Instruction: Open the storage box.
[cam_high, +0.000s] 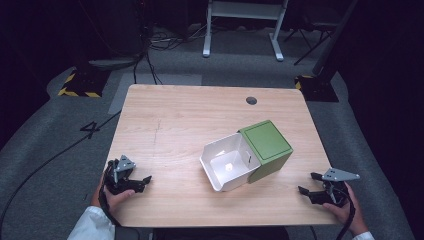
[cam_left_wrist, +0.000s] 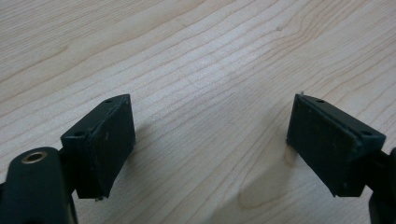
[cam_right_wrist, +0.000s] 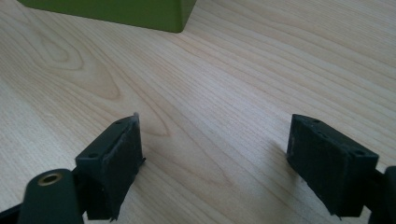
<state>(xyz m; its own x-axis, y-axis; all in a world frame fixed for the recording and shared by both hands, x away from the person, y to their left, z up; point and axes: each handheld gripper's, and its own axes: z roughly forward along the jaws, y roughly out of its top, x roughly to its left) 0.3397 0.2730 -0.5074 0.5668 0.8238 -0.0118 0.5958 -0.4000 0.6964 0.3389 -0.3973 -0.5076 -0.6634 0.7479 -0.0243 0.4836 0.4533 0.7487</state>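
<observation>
Our wooden desk (cam_high: 175, 120) carries one thing of note: a box lying tipped on its side right of centre, a green shell (cam_high: 267, 147) with a white inner tray (cam_high: 225, 162) slid partway out toward our near-left. The box's long axis runs on a diagonal, from the white open end nearest us to the green end farther off and to the right. Something small and pale sits inside the tray; we cannot tell what it is.

Our right gripper (cam_high: 312, 184) rests near the desk's front right corner with its fingers (cam_right_wrist: 116, 158) spread wide and holding nothing. In the right gripper view the green corner (cam_right_wrist: 140, 14) of the shell lies ahead and to the left of those fingers, apart from them, with bare wood between.

Our left gripper (cam_high: 141, 182) rests near the front left edge, fingers (cam_left_wrist: 107, 140) likewise spread apart and empty over plain wood grain in the left gripper view.

We judge the right gripper the nearer of the two to the green shell, while the left faces the tray's open end across a wider stretch of desk. Any pull or push on the tray would run along that diagonal, so each hand would need to turn inward toward the box first.
</observation>
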